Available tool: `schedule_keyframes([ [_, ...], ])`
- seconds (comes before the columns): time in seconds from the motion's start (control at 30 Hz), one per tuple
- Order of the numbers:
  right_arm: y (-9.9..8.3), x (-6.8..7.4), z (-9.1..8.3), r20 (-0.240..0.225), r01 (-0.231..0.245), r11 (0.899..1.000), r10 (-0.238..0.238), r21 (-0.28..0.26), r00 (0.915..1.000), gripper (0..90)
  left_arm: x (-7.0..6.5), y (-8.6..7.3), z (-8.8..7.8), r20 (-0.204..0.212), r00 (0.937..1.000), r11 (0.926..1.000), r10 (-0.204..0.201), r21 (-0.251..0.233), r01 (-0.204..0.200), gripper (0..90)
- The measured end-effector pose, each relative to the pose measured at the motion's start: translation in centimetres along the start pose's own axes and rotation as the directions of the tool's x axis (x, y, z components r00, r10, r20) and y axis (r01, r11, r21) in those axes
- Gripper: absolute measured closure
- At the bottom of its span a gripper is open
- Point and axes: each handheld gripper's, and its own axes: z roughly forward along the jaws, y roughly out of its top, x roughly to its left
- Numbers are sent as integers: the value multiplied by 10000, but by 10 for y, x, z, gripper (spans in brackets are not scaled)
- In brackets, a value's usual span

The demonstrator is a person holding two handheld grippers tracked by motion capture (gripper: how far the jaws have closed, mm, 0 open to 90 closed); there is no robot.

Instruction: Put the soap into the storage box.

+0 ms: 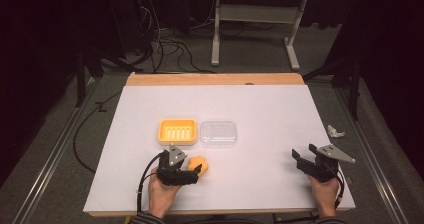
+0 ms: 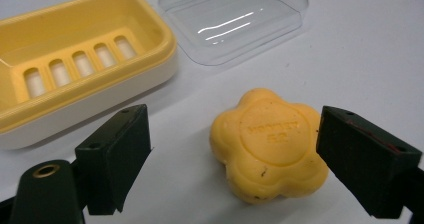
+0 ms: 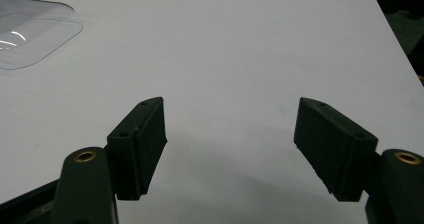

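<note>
The left gripper (image 2: pixel 235 154) is sitting with its jaws apart around a yellow flower-shaped soap (image 2: pixel 267 146); the right jaw may be touching it. At the soap's eleven o'clock a yellow soap dish (image 1: pixel 177 131) is lying on the bench (image 1: pixel 270 109), its clear lid (image 1: pixel 218 133) beside it. Far right, the right gripper (image 3: pixel 230 149) is hovering with jaws wide, holding nothing.

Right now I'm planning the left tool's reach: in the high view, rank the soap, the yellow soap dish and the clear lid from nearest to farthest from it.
1. Soap: between the open jaws of the left tool.
2. Yellow soap dish: just beyond, toward the table's far edge.
3. Clear lid: beside the dish, on its right, slightly farther.
</note>
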Motion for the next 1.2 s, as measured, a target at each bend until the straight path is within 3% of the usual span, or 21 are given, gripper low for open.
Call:
schedule_keyframes([
  [0.47,0,0,0,14,35,10000,-35,15,10000,293,-14,1,20,121,9987,9970,493,583,-499,142],
  [0.83,0,0,0,11,27,10000,-27,9,10000,293,-17,1,33,80,9991,9902,409,1330,-416,149],
  [1.2,0,0,0,12,26,10000,-26,-21,10000,292,-20,1,35,-128,9981,9901,611,1272,-589,216],
])
